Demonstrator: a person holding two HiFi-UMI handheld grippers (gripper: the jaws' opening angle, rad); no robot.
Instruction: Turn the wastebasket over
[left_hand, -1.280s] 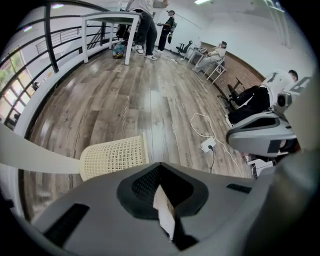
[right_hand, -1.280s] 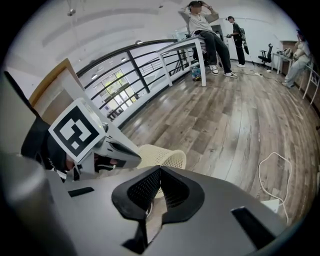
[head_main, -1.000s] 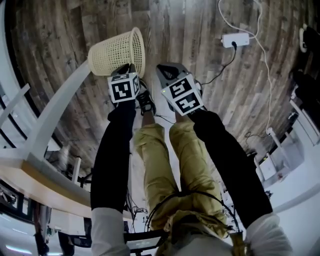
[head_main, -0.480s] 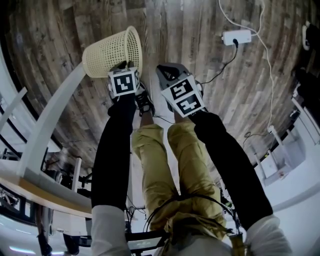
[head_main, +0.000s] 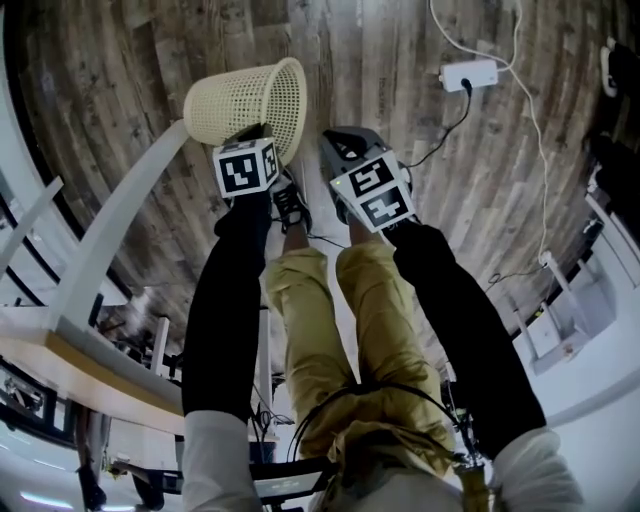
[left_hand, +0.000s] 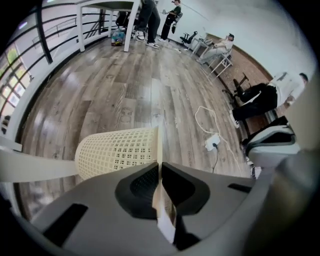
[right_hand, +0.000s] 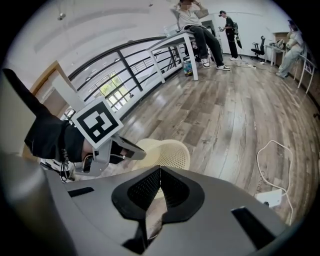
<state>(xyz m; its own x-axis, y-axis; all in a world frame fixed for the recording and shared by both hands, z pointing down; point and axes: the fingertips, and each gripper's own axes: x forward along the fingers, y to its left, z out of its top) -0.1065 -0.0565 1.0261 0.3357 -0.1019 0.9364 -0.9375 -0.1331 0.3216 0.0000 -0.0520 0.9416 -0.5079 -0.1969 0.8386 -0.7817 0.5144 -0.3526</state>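
- Basket (head_main: 240, 100): upper left of frame, on its side, mouth facing right, wood floor (head_main: 380, 60) behind
- Left claw (left_hand: 160, 167): jaws just closing, clamped on basket rim
- Right claw (right_hand: 160, 172): jaws together, empty, beside basket

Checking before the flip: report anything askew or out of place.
The wastebasket is tipped on its side, mouth sideways, not upright. The left gripper, jaws just closed, pinches its rim. A power strip with cables sits loose on the floor.
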